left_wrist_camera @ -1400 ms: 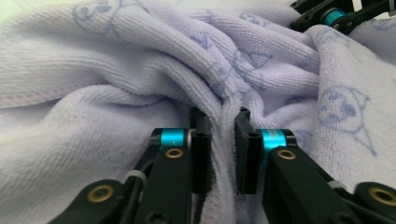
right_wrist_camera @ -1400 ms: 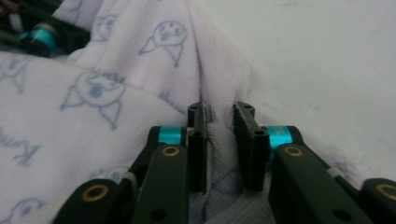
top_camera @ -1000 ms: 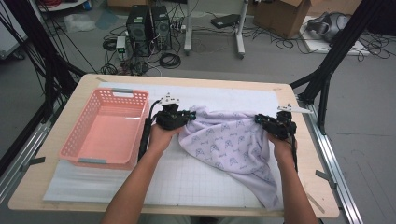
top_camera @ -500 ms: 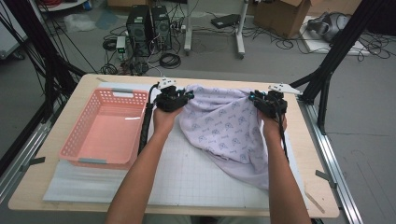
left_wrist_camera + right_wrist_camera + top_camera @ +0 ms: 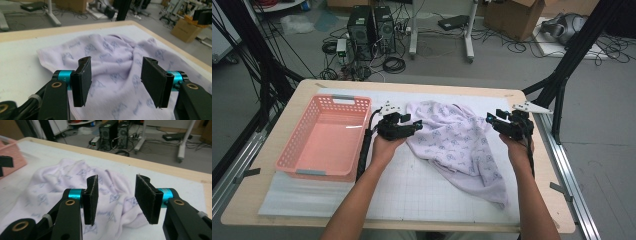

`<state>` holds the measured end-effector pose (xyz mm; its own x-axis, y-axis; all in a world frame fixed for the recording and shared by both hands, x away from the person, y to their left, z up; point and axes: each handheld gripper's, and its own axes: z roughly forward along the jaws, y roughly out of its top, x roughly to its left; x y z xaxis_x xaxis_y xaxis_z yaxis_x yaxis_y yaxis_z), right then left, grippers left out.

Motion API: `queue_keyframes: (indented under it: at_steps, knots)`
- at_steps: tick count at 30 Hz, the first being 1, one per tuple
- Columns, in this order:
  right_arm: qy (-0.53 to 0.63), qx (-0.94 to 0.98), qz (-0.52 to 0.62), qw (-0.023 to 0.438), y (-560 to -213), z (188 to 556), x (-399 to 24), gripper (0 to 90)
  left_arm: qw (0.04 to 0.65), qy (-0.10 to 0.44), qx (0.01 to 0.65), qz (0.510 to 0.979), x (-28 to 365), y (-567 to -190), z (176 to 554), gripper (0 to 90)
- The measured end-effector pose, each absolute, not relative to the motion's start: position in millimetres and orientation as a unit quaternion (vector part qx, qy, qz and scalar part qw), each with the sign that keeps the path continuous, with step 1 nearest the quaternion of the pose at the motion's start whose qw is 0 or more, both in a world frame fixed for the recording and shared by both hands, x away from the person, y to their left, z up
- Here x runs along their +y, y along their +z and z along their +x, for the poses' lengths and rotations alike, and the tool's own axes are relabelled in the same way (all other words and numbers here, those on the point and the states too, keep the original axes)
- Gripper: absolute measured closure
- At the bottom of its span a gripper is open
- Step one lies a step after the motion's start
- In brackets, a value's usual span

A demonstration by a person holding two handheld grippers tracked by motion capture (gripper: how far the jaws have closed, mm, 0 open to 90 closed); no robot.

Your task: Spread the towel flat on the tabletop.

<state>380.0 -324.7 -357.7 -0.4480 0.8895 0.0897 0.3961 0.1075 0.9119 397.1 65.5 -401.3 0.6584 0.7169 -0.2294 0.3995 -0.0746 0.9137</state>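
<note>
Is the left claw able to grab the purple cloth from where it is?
Probably yes. The left claw stands open right over the cloth, its jaws having just been opening with nothing pinched between them, and nothing blocks the way.

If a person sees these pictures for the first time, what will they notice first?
First, the crumpled pale lilac printed cloth, lying on the white gridded mat in the middle of the table. The left gripper and right gripper flank its far edge, jaws just opened with nothing pinched between them. A pink plastic basket sits at the left.
</note>
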Motion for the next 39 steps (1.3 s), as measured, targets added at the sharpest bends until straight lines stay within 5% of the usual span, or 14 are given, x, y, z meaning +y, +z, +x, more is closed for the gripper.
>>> queue_keyframes:
  at_steps: [16, 17, 18, 22, 27, 29, 32, 39]
  knots:
    - [0.440, 0.742, 0.458, 0.216, -398, 324, -335, 57.0, 0.502, 0.101, 0.355, 0.782, 53, -439, 349, 41.1]
    - [0.439, 0.739, 0.463, 0.217, -401, 321, -339, 57.0, 0.498, 0.093, 0.345, 0.790, 49, -441, 347, 42.0]
    - [0.449, 0.726, 0.475, 0.212, -407, 316, -348, 57.0, 0.496, 0.087, 0.330, 0.798, 44, -442, 345, 54.2]
    - [0.467, 0.712, 0.483, 0.205, -414, 306, -356, 57.0, 0.474, 0.077, 0.288, 0.829, 24, -444, 340, 60.0]
    - [0.472, 0.714, 0.477, 0.200, -425, 289, -358, 57.0, 0.441, 0.103, 0.281, 0.846, 1, -450, 339, 51.1]
    - [0.470, 0.722, 0.468, 0.199, -429, 287, -357, 56.9, 0.432, 0.120, 0.282, 0.848, -5, -449, 340, 56.5]
    - [0.465, 0.728, 0.464, 0.199, -430, 286, -356, 56.6, 0.423, 0.139, 0.288, 0.848, -4, -448, 341, 80.4]
    - [0.433, 0.734, 0.481, 0.206, -437, 284, -359, 57.4, 0.442, 0.107, 0.308, 0.835, 29, -443, 331, 83.0]
